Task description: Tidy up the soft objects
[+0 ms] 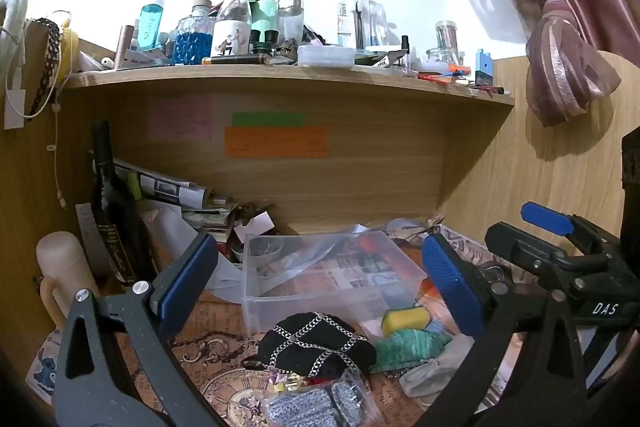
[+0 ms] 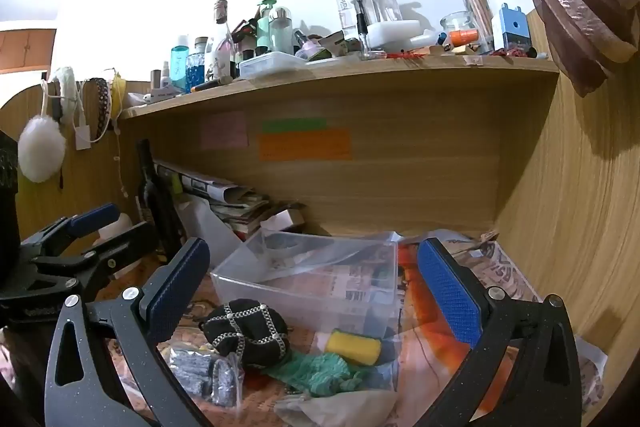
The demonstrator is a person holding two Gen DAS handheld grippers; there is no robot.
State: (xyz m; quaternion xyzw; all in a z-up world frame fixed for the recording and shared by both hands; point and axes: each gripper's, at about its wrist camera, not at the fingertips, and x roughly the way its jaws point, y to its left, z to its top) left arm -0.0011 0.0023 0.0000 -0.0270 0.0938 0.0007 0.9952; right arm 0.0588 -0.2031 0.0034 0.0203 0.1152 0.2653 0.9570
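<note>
Left wrist, left claw (image 1: 320,275) spread, black pouch (image 1: 316,345) below

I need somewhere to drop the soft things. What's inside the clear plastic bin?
The clear plastic bin holds only a crumpled clear plastic sheet. The printed paper seems to lie beneath it. Its far corner is hidden by the sheet.

Both wrist cams sit low over the desk, facing the wooden back panel under the shelf (image 1: 280,77). Left view looks from the left, right view from the right, each catching the other gripper at its edge. Shared: clear plastic bin (image 1: 320,287) (image 2: 308,283), close in front.
</note>
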